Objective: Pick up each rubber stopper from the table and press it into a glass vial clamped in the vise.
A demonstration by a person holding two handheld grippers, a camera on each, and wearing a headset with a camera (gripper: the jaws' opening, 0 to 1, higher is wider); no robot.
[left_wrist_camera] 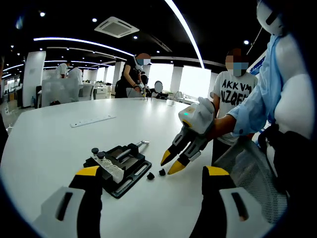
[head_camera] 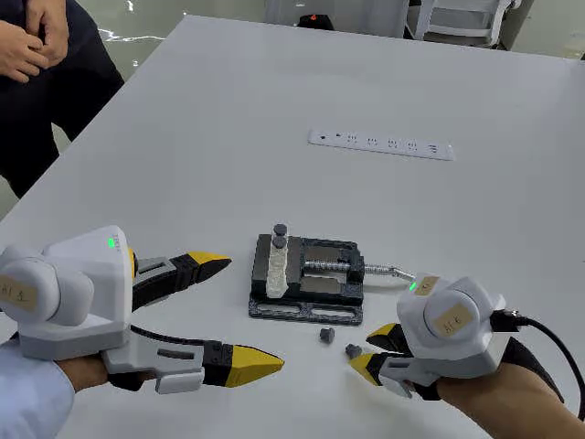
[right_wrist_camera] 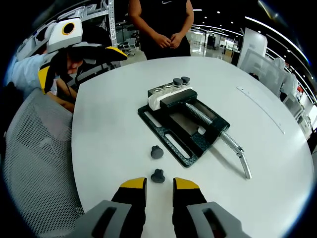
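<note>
Bright, even light falls from above onto the matte white tabletop (head_camera: 274,110) — shadows are soft and faint, with a pale one hugging the base of the black metal vise (head_camera: 320,274). In the left gripper view, 2 long curved ceiling light strips (left_wrist_camera: 184,29) and the glowing far windows (left_wrist_camera: 195,82) burn out to white. In the head view, glare streaks the glossy pale floor (head_camera: 137,37). Both gripper views bend strongly toward their edges; the head view is sharp.
</note>
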